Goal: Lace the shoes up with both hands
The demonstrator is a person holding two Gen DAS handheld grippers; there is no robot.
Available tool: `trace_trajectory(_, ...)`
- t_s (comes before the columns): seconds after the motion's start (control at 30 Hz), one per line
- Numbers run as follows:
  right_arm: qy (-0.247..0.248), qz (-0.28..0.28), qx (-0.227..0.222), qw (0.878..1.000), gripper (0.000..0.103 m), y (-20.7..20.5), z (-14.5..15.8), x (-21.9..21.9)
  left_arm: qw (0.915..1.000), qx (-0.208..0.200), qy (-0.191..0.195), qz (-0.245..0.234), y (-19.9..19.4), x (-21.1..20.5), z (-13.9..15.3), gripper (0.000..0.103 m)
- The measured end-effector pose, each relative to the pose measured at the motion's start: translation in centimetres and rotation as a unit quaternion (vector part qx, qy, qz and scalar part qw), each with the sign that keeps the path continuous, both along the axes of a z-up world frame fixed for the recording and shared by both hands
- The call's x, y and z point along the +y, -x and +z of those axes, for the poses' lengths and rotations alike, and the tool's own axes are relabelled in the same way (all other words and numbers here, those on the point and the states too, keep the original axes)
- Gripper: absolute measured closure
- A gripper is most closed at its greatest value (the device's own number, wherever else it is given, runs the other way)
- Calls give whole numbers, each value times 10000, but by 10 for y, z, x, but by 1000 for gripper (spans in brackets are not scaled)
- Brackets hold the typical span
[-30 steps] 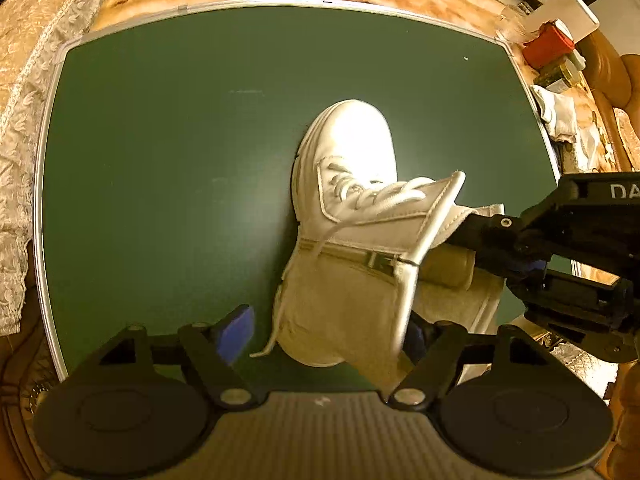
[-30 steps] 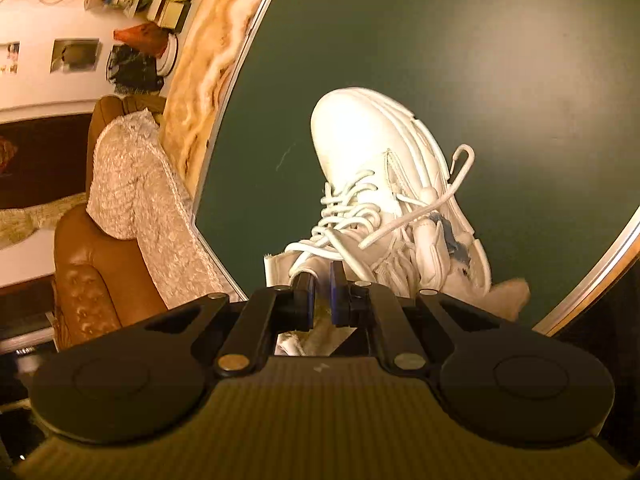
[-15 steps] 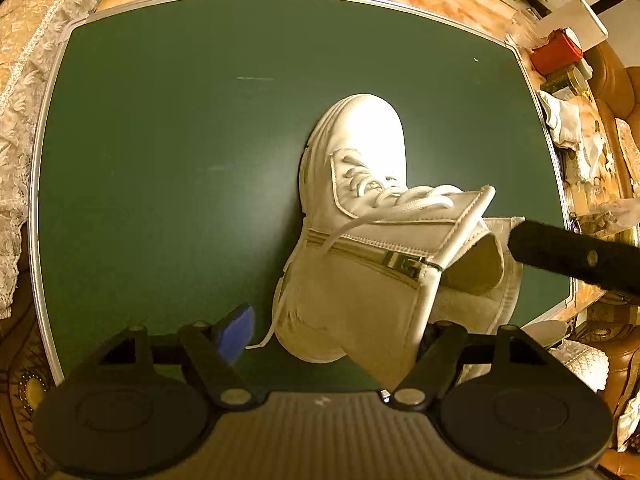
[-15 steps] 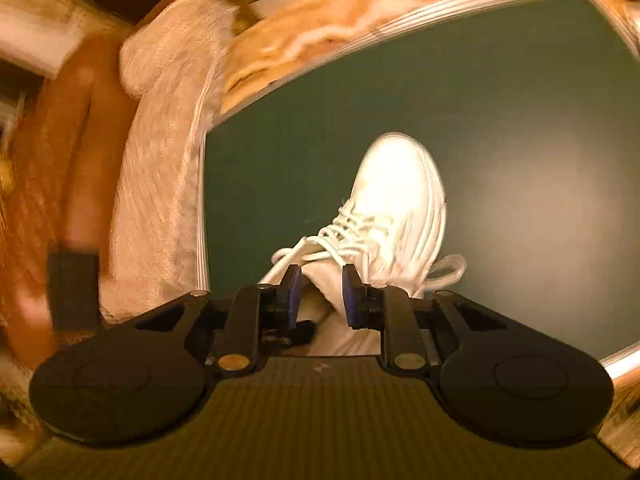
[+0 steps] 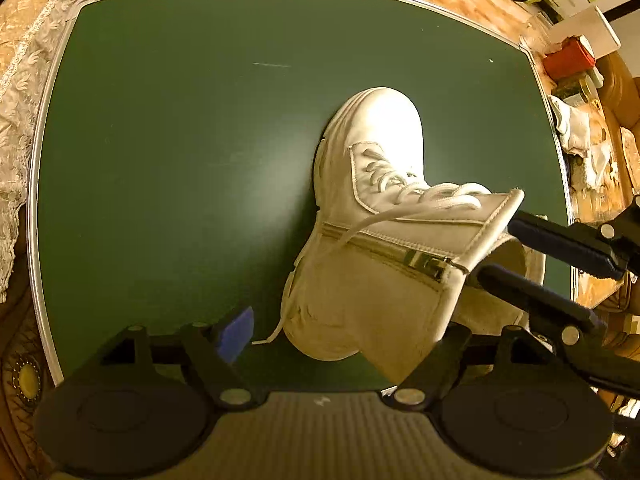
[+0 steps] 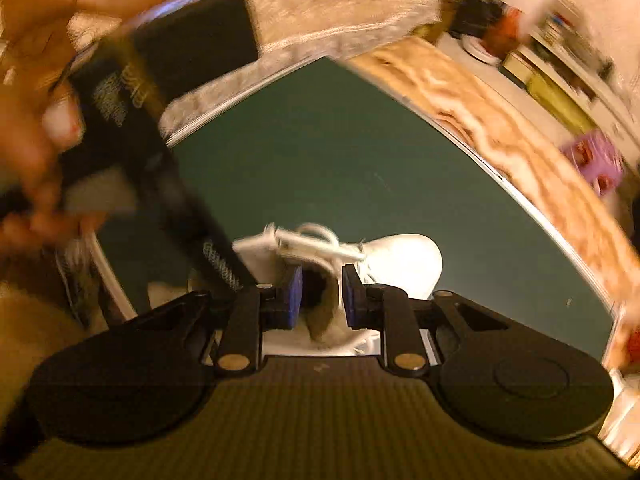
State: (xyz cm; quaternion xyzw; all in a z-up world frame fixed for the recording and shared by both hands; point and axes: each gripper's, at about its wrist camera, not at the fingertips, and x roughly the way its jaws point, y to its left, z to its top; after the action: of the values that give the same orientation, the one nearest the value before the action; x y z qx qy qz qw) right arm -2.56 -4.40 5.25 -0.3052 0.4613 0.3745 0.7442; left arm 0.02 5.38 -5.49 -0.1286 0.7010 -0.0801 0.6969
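Off-task surroundings
Green board (image 5: 180,152) with metal rim, lace cloth (image 5: 24,80) far left, red box (image 5: 568,58), white rags (image 5: 576,132) right.

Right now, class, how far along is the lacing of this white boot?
Done: the laces cross through the eyelets of the boot. In hand: nothing; the left claw stands open around the heel, the right claw open at the collar. Left: a loose lace end hangs down to the green mat, and no bow shows.
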Motion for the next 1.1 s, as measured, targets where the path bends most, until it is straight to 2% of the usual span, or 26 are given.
trace_trajectory(0.1,205,436,-177,9987,78,3,-9,8,9999,6,36,-99,1,-4,-1,22)
trace_trajectory(0.2,145,635,-116,9978,78,-3,-19,12,10000,-48,-54,-23,3,-1,0,23)
trace_trajectory(0.23,111,659,-76,9977,85,-6,-22,12,10000,-52,-29,38,3,3,-1,21)
trace_trajectory(0.27,-86,331,149,9993,98,-12,-24,7,10000,-39,15,81,3,6,-2,20)
trace_trajectory(0.33,-657,-717,799,9920,98,-30,-28,-10,9999,-25,111,99,5,7,-5,16)
trace_trajectory(0.37,-1059,-1496,1280,9747,97,-40,-30,-24,9998,-27,178,130,7,7,-6,16)
trace_trajectory(0.4,-1484,-2416,1832,9413,97,-48,-36,-44,9995,2,247,185,9,6,-8,14)
trace_trajectory(0.43,-1871,-3309,2357,8944,96,-55,-42,-63,9992,37,316,242,10,5,-11,13)
trace_trajectory(0.5,-2477,-4799,3145,7807,96,-56,-56,-97,9983,86,411,399,13,4,-13,12)
trace_trajectory(0.57,-2830,-5703,3499,6872,95,-45,-66,-113,9981,42,423,439,14,-1,-13,12)
trace_trajectory(0.63,-3080,-6252,3694,6146,95,-36,-73,-121,9983,3,402,433,15,-3,-12,14)
trace_trajectory(0.67,-3173,-6453,3772,5837,95,-31,-76,-123,9983,-18,400,426,15,-3,-12,15)
trace_trajectory(0.7,-3249,-6610,3823,5580,95,-27,-78,-124,9984,-33,398,398,15,-3,-13,15)
trace_trajectory(0.93,-3744,-7350,4071,3923,95,-2,-103,-130,9986,-84,423,295,14,-2,-15,14)
trace_trajectory(0.97,-3766,-7355,4088,3874,95,-4,-107,-131,9988,-106,400,268,14,-3,-14,14)
trace_trajectory(1.0,-3720,-7311,4046,4042,95,-6,-107,-130,9987,-112,419,281,14,-2,-14,14)
trace_trajectory(1.03,-3543,-7158,3929,4558,95,-14,-100,-127,9983,-77,473,326,13,-1,-14,14)
trace_trajectory(1.07,-3288,-6916,3761,5216,95,-26,-91,-124,9979,-34,518,380,13,1,-15,14)
trace_trajectory(1.1,-2967,-6564,3508,5984,95,-37,-78,-118,9976,-6,556,405,12,3,-16,13)
